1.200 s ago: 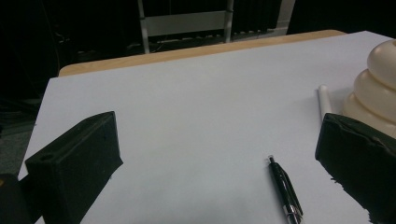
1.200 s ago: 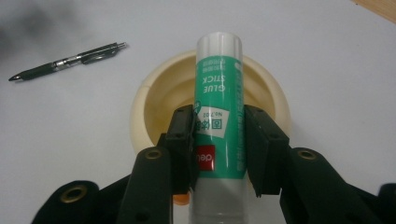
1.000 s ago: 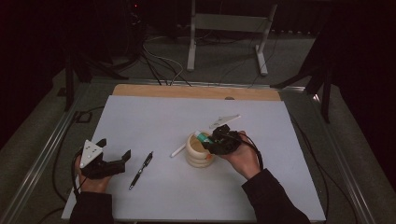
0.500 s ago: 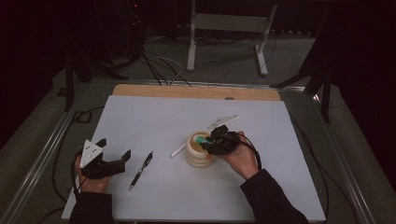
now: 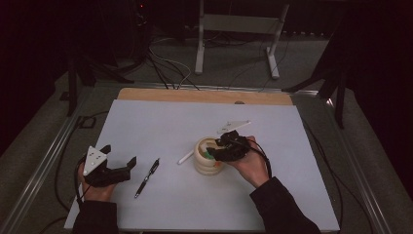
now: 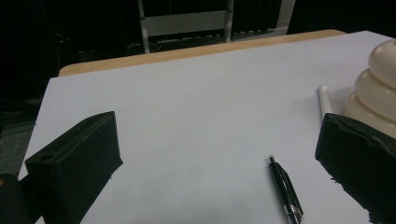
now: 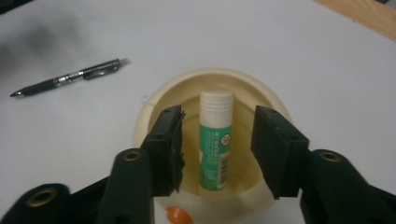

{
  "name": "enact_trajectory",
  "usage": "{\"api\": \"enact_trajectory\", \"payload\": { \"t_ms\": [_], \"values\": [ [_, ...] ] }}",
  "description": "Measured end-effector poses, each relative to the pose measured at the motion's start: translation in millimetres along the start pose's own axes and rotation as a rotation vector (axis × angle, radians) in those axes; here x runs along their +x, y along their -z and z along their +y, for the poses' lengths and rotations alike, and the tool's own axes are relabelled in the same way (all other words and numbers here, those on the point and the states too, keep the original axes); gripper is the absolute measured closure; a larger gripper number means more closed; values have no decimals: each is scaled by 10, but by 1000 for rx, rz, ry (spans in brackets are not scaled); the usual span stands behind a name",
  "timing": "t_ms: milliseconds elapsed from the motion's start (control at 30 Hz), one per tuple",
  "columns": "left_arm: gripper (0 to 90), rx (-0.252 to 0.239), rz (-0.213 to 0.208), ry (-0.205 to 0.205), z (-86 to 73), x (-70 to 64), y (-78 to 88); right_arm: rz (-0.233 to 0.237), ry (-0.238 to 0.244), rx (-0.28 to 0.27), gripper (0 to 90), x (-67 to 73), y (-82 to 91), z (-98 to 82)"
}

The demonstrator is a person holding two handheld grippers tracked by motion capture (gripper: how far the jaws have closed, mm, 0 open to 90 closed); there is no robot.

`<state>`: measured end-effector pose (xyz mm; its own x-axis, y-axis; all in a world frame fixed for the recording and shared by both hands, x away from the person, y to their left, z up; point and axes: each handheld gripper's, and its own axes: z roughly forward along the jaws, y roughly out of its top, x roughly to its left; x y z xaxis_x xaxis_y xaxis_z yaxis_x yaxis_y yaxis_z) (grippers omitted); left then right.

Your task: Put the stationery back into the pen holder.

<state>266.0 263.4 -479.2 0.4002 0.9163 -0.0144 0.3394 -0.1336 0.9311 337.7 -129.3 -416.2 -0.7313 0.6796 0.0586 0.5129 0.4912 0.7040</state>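
Green-labelled with a white ribbed cap, the glue stick [image 7: 215, 140] lies inside the cream ribbed holder [image 7: 154, 105]. Our right gripper [image 7: 217, 149] hangs over the holder's mouth; its jaws have just been opening and stand apart on either side of the stick, clear of it. Our left gripper [image 5: 118, 158] rests open beside the black pen [image 5: 147, 177]

Glue stick [image 7: 215, 140] in the cream pot [image 7: 154, 105]
Green-labelled, white-capped, it leans inside the ribbed, open-topped holder on the white table sheet.
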Motion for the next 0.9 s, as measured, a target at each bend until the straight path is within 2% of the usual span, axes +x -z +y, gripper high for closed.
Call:
{"api": "enact_trajectory", "payload": {
  "t_ms": [267, 467, 600, 667, 900],
  "values": [
    [4, 4, 0, -2, -2, -3, -5, -20, -24, -68, 267, -19, 74, -6],
    [4, 5, 0, -2, -3, -2, -6, -65, -42, -121, 110, -49, 151, -36],
    [4, 4, 1, 1, -4, 0, -4, -91, -78, -149, 14, -108, 217, -81],
    [4, 3, 1, 1, -3, -1, -4, -94, -84, -155, 0, -144, 253, -112],
    [4, 11, 3, 3, -6, -3, -12, -149, -85, -199, 0, -248, 363, -263]
  ]
}}
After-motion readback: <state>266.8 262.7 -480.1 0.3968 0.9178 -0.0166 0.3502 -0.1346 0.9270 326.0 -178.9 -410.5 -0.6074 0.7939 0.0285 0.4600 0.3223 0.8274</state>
